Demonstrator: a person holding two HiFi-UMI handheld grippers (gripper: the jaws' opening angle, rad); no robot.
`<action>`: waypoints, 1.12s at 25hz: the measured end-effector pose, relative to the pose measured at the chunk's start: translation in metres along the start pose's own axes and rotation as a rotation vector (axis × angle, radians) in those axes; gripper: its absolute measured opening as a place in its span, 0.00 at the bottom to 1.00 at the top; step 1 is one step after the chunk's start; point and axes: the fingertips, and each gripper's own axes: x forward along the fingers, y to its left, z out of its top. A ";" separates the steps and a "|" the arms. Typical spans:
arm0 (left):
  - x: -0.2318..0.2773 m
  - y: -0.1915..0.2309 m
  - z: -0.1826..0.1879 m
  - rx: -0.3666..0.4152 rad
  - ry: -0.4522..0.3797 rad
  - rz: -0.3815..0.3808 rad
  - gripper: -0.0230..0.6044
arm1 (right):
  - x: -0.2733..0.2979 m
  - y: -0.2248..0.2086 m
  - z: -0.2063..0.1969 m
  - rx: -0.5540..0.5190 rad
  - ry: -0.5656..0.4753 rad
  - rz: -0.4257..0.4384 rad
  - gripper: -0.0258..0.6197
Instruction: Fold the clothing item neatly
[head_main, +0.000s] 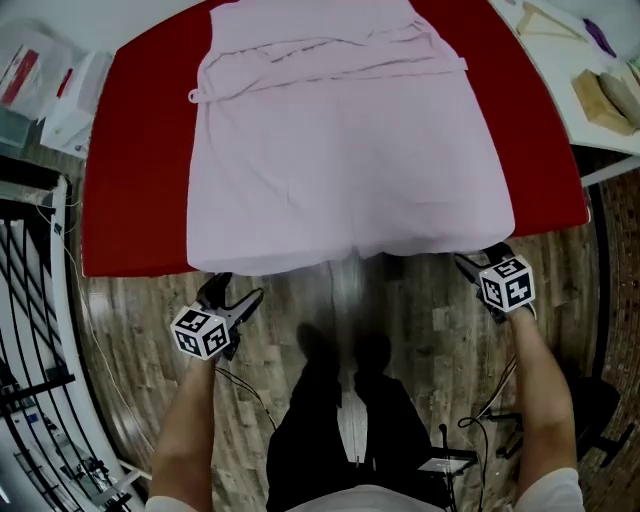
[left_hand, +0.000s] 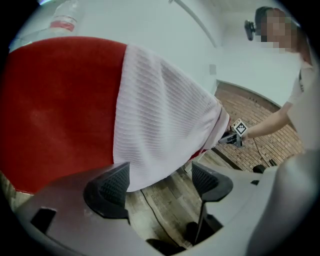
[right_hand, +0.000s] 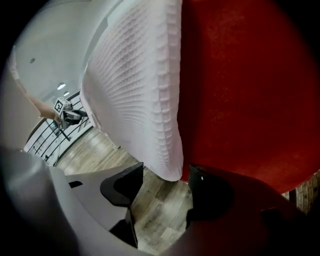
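A pale pink garment lies flat on the red-covered table, a belt across its top, its hem hanging over the near edge. My left gripper is below the hem's left corner, open, with nothing between its pads. In the left gripper view the garment ends just beyond the open left gripper. My right gripper is at the hem's right corner, also open. In the right gripper view the corner hangs just in front of the open right gripper, not pinched.
A white table with a wooden hanger and blocks stands at the back right. A black metal rack is at the left. Cables run over the wooden floor by the person's legs.
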 end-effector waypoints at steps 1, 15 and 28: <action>0.004 0.003 0.002 -0.005 -0.005 0.003 0.61 | 0.001 -0.001 0.000 -0.002 -0.003 0.003 0.44; 0.004 0.044 -0.006 -0.042 0.002 0.052 0.61 | 0.012 0.002 0.007 -0.054 -0.029 0.031 0.44; 0.018 -0.009 -0.020 -0.192 0.004 -0.201 0.05 | 0.020 0.025 -0.001 -0.087 0.043 0.042 0.19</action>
